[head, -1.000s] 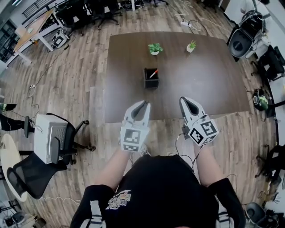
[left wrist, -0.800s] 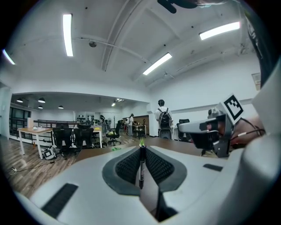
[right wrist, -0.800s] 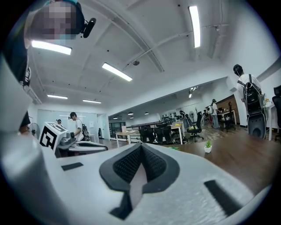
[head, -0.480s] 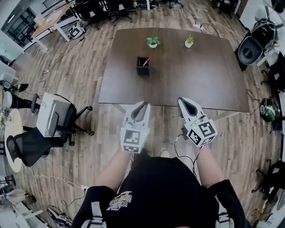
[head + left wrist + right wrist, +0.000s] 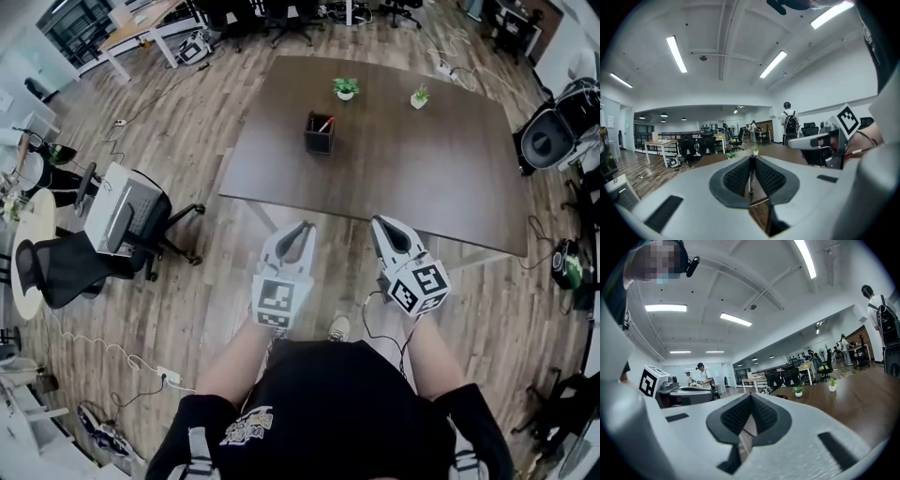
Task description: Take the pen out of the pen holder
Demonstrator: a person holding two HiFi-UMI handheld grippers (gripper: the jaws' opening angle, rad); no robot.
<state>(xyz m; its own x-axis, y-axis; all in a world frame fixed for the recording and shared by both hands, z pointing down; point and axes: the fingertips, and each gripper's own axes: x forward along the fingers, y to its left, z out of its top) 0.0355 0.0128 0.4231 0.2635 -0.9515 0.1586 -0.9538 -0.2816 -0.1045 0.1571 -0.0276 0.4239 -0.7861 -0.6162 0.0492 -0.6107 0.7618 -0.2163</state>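
A black pen holder (image 5: pixel 319 134) stands on the dark brown table (image 5: pixel 422 178), left of its middle. A pen (image 5: pixel 325 123) with a red end leans out of its top. Both grippers hang over the wooden floor, short of the table's near edge and well apart from the holder. My left gripper (image 5: pixel 300 228) is shut, with only a thin slit between its pads (image 5: pixel 740 174) and nothing held. On the right, my right gripper (image 5: pixel 382 224) is also shut and empty, its pads (image 5: pixel 759 414) pressed together. Each gripper view shows the other gripper at its side.
Two small potted plants (image 5: pixel 345 88) (image 5: pixel 419 97) stand at the table's far side. At the left are office chairs (image 5: pixel 127 217) (image 5: pixel 58 269), with cables on the floor. More chairs and gear crowd the right edge (image 5: pixel 551 139). A person with a backpack (image 5: pixel 790 123) stands far off.
Both grippers have drawn back from the table's near edge and now hang over the floor. The table and holder look farther off and turned. The jaws have stayed shut.
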